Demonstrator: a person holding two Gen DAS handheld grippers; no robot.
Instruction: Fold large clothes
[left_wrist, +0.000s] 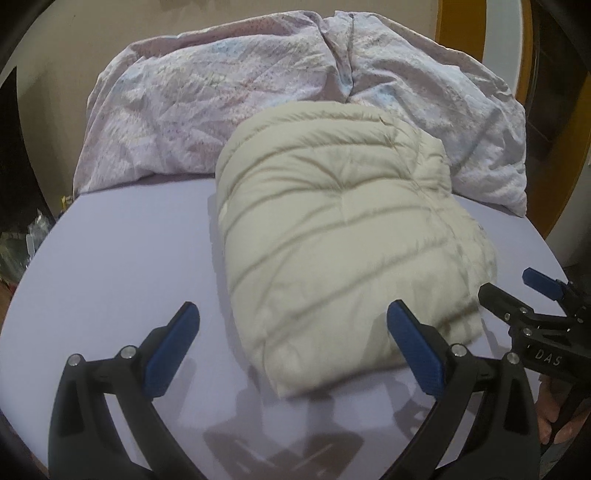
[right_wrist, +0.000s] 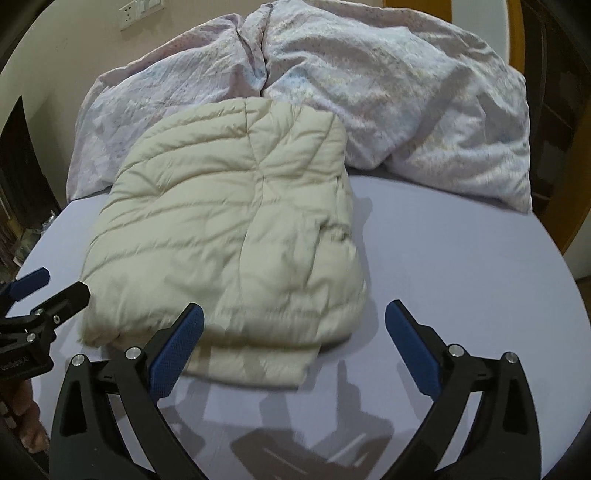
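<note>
A cream quilted puffer jacket (left_wrist: 332, 229) (right_wrist: 229, 229) lies folded into a thick bundle on the lavender bed sheet (left_wrist: 129, 258) (right_wrist: 461, 258). My left gripper (left_wrist: 293, 306) hovers open at the jacket's near edge, its blue pads wide apart and pressing on nothing. My right gripper (right_wrist: 294, 306) is open just as wide over the jacket's near right corner, also holding nothing. Each gripper shows in the other's view: the right gripper (left_wrist: 508, 284) beside the jacket's right edge, the left gripper (right_wrist: 63, 280) beside its left edge.
A crumpled pale patterned duvet (left_wrist: 184, 110) (right_wrist: 406, 92) is heaped along the far side of the bed, touching the jacket's far end. A wall socket (right_wrist: 142, 11) is on the back wall. A yellow wooden frame (left_wrist: 447, 29) stands at the far right. A person's hand (left_wrist: 554, 417) holds the right gripper.
</note>
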